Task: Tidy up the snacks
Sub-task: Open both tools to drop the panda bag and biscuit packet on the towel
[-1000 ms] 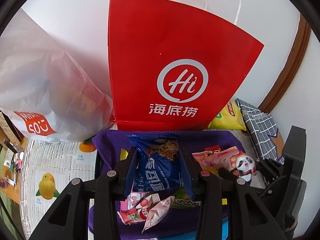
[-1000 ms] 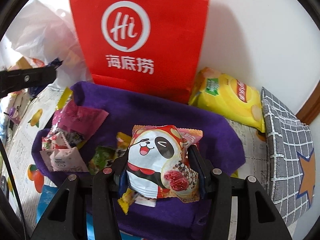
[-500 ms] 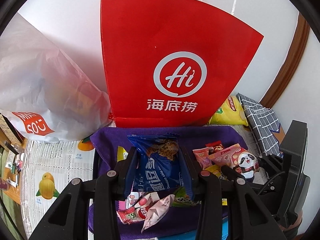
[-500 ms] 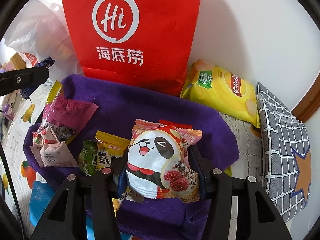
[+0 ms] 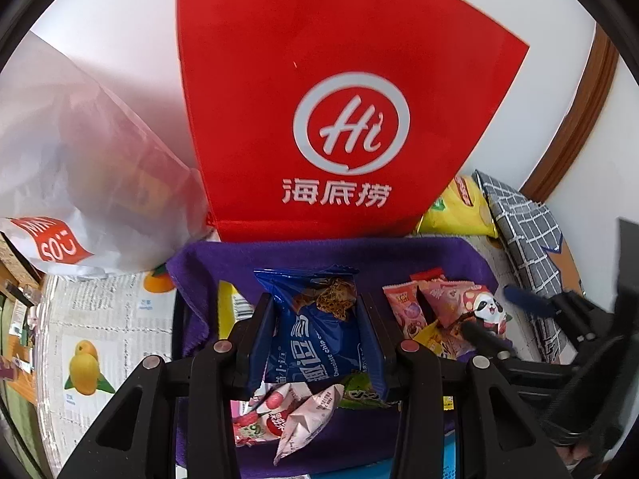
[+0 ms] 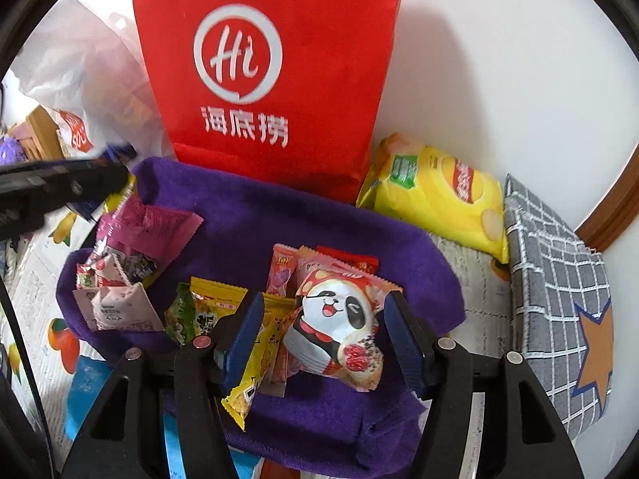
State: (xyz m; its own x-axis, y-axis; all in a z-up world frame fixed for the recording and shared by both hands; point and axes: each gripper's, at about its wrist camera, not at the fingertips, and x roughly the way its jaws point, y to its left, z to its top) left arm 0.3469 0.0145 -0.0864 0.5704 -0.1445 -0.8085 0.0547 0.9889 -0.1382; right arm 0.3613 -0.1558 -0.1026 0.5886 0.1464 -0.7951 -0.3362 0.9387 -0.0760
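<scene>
Your right gripper point(image 6: 323, 323) has just been opening; the panda snack packet point(image 6: 339, 327) lies free between its jaws on the purple cloth point(image 6: 279, 215). Your left gripper point(image 5: 315, 331) clamps the blue cookie packet point(image 5: 311, 331) above that cloth.

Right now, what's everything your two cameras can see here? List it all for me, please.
red bag: one, red, standing behind the cloth
white plastic bag: one, white, left of the red bag
purple cloth: one, purple, under the snacks
chip bag: one, yellow, right of the red bag
checked cushion: one, grey, far right
panda packet: one, pink-white, lying on the cloth
blue cookie packet: one, blue, clamped
small snack packets: several, mixed colours, on the cloth
left gripper: black, shut on the cookie packet
right gripper: black, jaws just opened, straddling the panda packet
</scene>
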